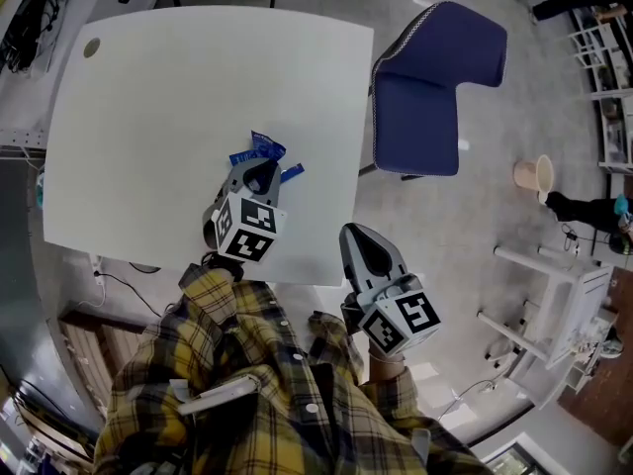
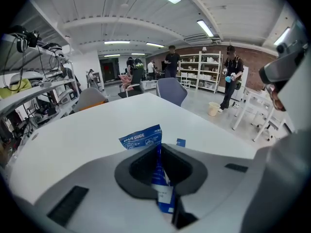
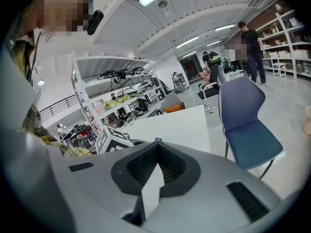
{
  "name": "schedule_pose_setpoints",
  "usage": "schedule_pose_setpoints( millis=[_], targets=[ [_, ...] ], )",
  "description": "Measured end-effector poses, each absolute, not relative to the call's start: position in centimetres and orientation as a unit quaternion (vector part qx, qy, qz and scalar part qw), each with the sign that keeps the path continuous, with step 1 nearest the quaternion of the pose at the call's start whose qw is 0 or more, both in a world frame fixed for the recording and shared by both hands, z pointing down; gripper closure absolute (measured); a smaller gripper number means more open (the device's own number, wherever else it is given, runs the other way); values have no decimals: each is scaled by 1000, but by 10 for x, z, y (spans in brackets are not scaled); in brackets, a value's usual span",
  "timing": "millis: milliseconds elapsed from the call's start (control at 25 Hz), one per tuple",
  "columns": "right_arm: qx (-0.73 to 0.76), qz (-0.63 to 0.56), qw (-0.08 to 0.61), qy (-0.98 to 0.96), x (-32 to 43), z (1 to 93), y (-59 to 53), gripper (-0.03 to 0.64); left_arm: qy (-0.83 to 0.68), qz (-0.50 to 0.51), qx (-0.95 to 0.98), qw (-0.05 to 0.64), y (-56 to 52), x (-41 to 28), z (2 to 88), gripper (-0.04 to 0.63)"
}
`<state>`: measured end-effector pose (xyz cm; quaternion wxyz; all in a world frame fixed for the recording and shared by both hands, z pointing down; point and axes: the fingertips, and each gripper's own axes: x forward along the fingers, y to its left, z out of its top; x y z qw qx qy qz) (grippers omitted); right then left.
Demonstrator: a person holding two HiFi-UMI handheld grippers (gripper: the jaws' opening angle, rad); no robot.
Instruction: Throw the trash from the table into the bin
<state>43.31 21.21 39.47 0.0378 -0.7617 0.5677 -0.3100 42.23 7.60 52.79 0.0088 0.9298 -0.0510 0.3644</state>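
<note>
A crumpled blue wrapper [image 1: 259, 149] lies on the white table [image 1: 148, 117], with a small blue scrap [image 1: 291, 173] just to its right. My left gripper [image 1: 260, 173] is down on the wrapper and shut on it. In the left gripper view the blue wrapper [image 2: 158, 171] is pinched edge-on between the jaws, its printed flap standing up beyond them, and the small blue scrap [image 2: 181, 142] lies behind. My right gripper [image 1: 361, 240] hangs shut and empty off the table's near right corner; the right gripper view shows its jaws [image 3: 155, 155] closed on nothing.
A blue chair [image 1: 430, 92] stands at the table's right side. A beige bin [image 1: 534, 174] sits on the floor farther right, beside white shelving [image 1: 554, 305]. People stand near shelves at the back of the room [image 2: 231, 76]. A grommet hole [image 1: 91, 47] marks the table's far left corner.
</note>
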Motion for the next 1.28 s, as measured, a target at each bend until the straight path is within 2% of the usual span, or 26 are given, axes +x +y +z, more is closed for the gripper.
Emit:
schedule_pose_setpoints(
  millis=[240,600,1000,1280],
  targets=[
    [-760,-309,31,570,432,393,210,618,-54,356,933,20,70,418,521,585],
    [-753,-289,32,590,430,376,204,618,-69,317,945,47,68,412,490,588],
    [-717,-257,29,647,421,348,184,618,-115,238,962,71,52,394,402,588],
    [-664,-247,23,705,390,336,153,618,-170,184,964,86,38,352,350,588]
  ],
)
